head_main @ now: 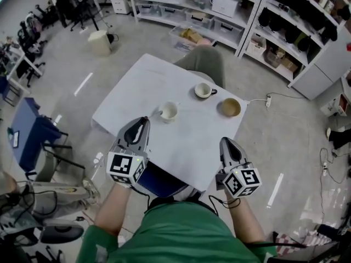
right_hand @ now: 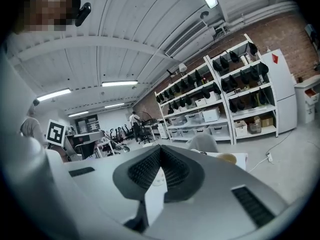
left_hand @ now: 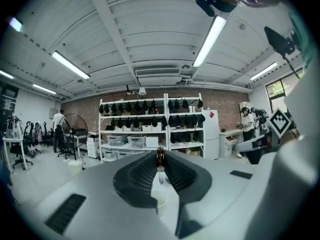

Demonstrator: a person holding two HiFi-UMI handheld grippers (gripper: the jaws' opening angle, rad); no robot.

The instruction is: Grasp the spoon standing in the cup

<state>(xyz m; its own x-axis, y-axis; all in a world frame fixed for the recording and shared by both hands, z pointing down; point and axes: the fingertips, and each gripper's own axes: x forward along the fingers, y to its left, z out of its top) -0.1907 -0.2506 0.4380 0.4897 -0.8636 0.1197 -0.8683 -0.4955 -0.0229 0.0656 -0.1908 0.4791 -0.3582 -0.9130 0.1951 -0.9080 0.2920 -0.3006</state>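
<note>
A small white cup [head_main: 168,112] stands near the middle of the white table [head_main: 137,86]. In the left gripper view a spoon [left_hand: 160,160] with a brown handle rises from this cup [left_hand: 159,202]. The brown end sits between the tips of my left gripper [left_hand: 160,156], whose jaws are closed down to a narrow slit on it. From the head view the left gripper [head_main: 145,120] points at the cup from the front left, and the spoon itself is too small to make out. My right gripper [head_main: 225,141] hangs over the table's front right part, shut and empty [right_hand: 160,148].
A second white cup with a handle [head_main: 203,90] and a brown bowl [head_main: 231,107] stand at the back right of the table. A grey chair back [head_main: 204,62] is behind the table. Storage shelves [head_main: 219,10] line the far wall.
</note>
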